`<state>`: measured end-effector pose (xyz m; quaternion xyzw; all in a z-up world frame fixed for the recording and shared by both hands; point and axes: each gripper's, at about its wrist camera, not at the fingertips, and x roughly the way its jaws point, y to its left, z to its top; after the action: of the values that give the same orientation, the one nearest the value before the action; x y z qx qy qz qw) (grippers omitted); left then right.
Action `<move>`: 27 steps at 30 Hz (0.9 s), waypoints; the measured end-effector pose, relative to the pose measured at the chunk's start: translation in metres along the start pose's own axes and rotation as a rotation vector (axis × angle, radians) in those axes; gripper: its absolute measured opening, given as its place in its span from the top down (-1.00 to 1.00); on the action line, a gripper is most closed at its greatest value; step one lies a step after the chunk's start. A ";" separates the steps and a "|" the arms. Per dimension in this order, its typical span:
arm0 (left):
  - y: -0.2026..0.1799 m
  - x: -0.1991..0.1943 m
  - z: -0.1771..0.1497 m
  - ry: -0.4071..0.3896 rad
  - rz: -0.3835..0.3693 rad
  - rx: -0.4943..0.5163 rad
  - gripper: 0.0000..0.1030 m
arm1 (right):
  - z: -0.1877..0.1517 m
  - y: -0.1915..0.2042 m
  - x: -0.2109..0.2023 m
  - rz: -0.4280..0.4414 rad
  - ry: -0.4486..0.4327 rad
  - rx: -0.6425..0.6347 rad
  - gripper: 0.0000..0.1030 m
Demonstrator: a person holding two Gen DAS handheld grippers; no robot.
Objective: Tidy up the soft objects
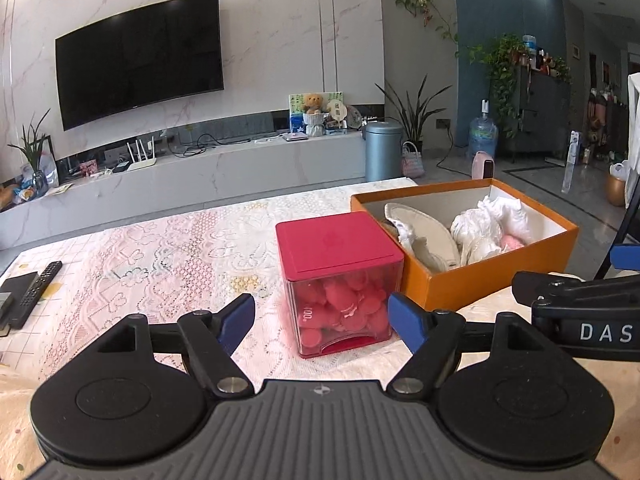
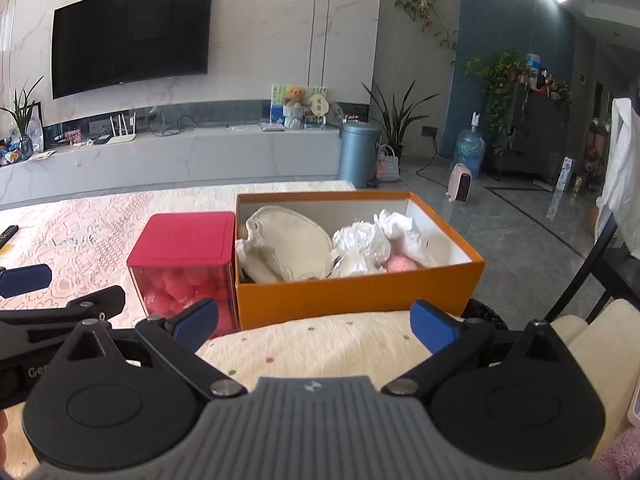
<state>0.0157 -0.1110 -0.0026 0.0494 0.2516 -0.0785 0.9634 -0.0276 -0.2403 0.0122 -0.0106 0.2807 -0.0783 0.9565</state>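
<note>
A: Left gripper [image 1: 322,320] jaws spread wide, nothing gripped, red-lidded clear box [image 1: 340,280] just ahead.

B: Right gripper [image 2: 314,322] also wide open, empty. Orange box [image 2: 360,292] touches it, holding white soft stuff [image 2: 372,244].

The left gripper [image 1: 322,318] pointed forward and somewhat downward, its blue-padded fingers [image 1: 404,320] spread wide with nothing clamped between them. The right gripper [image 2: 316,322] sat just beside it at a similar downward tilt, its own blue fingers [image 2: 434,326] likewise held wide apart and gripping nothing.
</note>
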 end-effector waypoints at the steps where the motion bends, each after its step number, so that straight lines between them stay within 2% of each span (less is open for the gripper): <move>1: 0.001 0.000 0.000 0.001 0.004 -0.001 -0.73 | -0.001 0.000 0.001 0.000 0.003 0.002 -0.94; 27: 0.015 -0.003 -0.003 0.020 0.017 -0.022 -0.73 | -0.003 0.004 0.003 0.002 0.024 -0.013 -0.95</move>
<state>0.0148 -0.0953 -0.0031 0.0419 0.2617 -0.0669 0.9619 -0.0262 -0.2365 0.0083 -0.0158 0.2928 -0.0757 0.9530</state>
